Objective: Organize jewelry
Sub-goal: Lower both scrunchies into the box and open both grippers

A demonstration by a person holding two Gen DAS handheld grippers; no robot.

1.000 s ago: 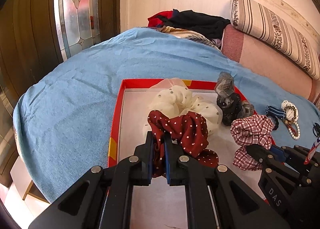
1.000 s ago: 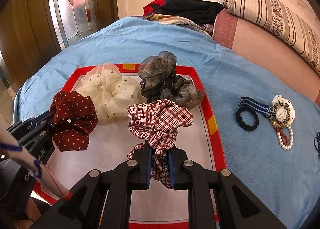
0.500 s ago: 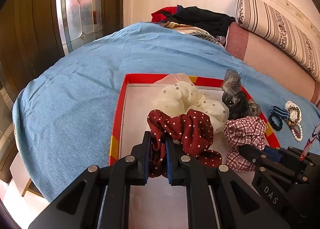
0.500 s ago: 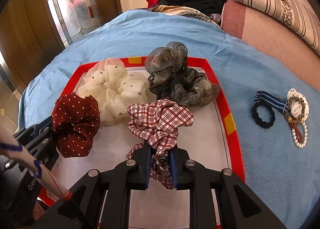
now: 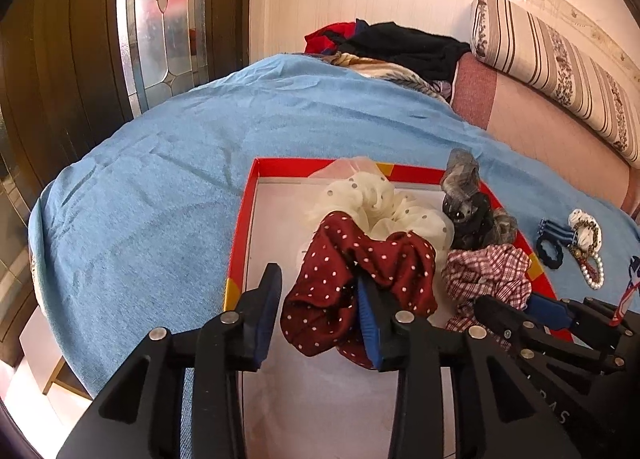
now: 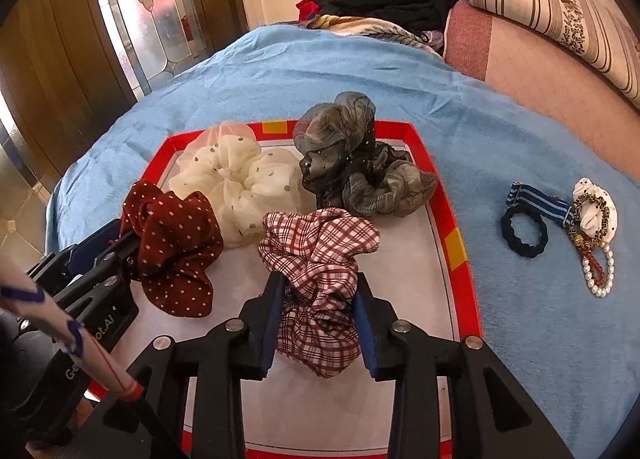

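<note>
Red-rimmed tray (image 6: 460,255) on blue blanket (image 6: 320,71). L to R: left gripper (image 5: 318,313) jaws spread wide, dark-red dotted scrunchie (image 5: 360,283) loose between them; right gripper (image 6: 318,325) also spread, plaid scrunchie (image 6: 320,259) slack between fingers. Bracelets (image 6: 596,247) lie on blanket, right of tray.

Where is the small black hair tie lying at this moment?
In the right wrist view the black hair tie lies on the blue blanket, right of the red tray, touching the striped blue band beside the pearl bracelet.
</note>
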